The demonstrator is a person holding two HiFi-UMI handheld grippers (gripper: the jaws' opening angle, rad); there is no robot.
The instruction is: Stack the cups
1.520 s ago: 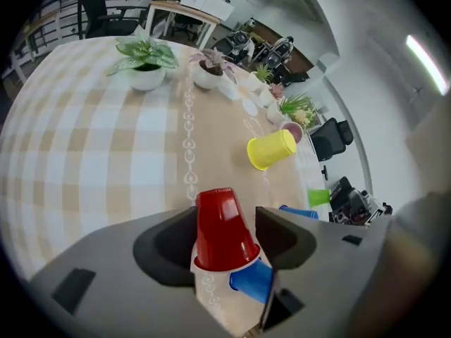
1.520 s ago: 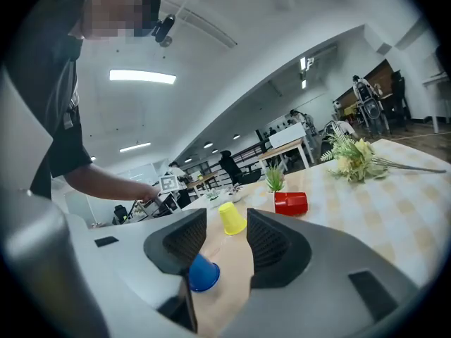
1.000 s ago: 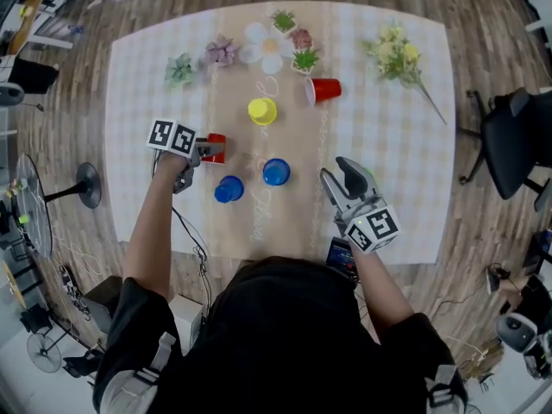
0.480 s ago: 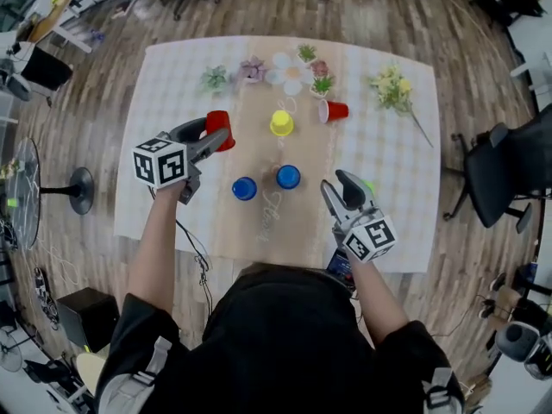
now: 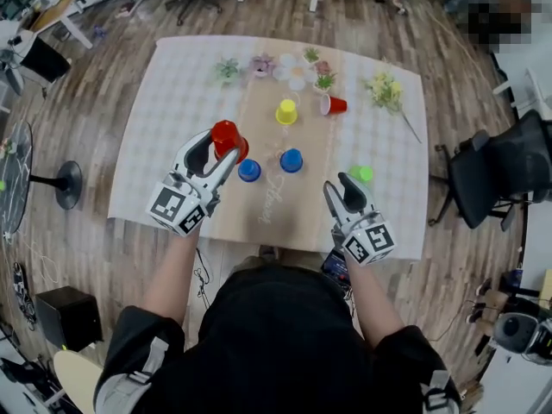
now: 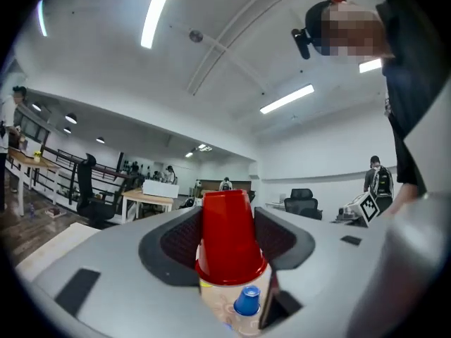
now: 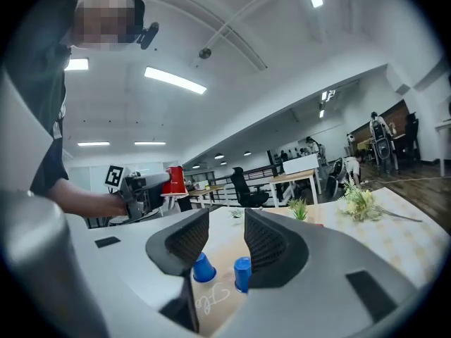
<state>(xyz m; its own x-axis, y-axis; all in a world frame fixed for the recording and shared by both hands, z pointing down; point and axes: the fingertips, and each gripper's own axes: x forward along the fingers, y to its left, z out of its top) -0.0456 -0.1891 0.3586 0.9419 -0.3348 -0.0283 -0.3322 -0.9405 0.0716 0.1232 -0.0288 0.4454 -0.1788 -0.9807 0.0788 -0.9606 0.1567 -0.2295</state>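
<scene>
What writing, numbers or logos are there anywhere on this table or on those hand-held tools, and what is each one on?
Cursive writing on the table runner: too blurred to read.
Marker cube on the left gripper: black-and-white square patterns, no letters or numbers.
Marker cube on the right gripper: the same kind of patterns, no text.
Red cup in the left gripper: plain, no print visible.

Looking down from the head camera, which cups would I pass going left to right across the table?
First the held red cup in the left claw → blue cup → second blue cup → red cup on its side → green cup.
</scene>
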